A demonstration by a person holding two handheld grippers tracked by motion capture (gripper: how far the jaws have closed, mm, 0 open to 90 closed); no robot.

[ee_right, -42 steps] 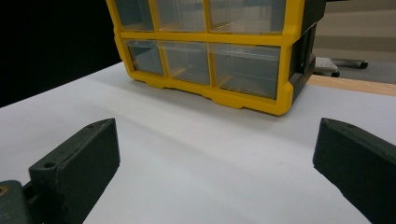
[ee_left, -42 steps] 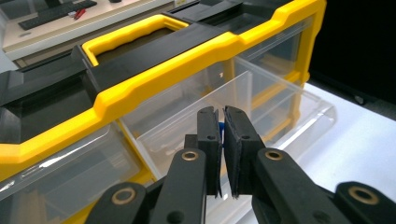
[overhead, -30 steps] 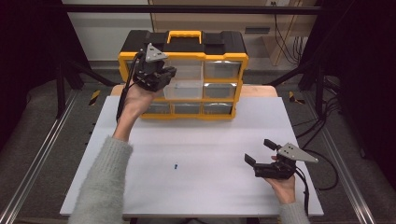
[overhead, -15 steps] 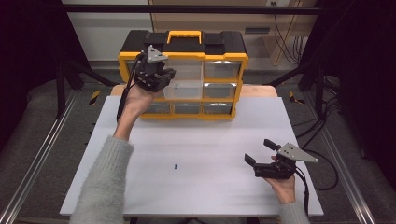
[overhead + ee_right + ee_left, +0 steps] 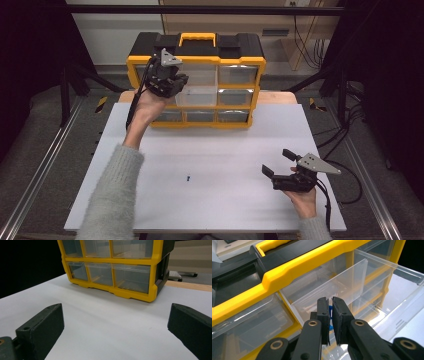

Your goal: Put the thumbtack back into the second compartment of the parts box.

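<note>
While nearly closed, left tool [image 5: 330, 305] pinching small blue piece [image 5: 330, 315].

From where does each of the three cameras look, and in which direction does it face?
High view: above the table, facing forward and down; shows both forearms, left gripper, right gripper.
Left gripper view: on that gripper, facing the open drawer; jaws pinch a small blue piece.
Right gripper view: low over the table, facing the organizer; open jaws.
All share the organizer.

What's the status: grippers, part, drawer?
Left gripper shut on small blue part above open clear drawer of yellow organizer. Right gripper open, empty, idle over table. Nothing blocking.
</note>
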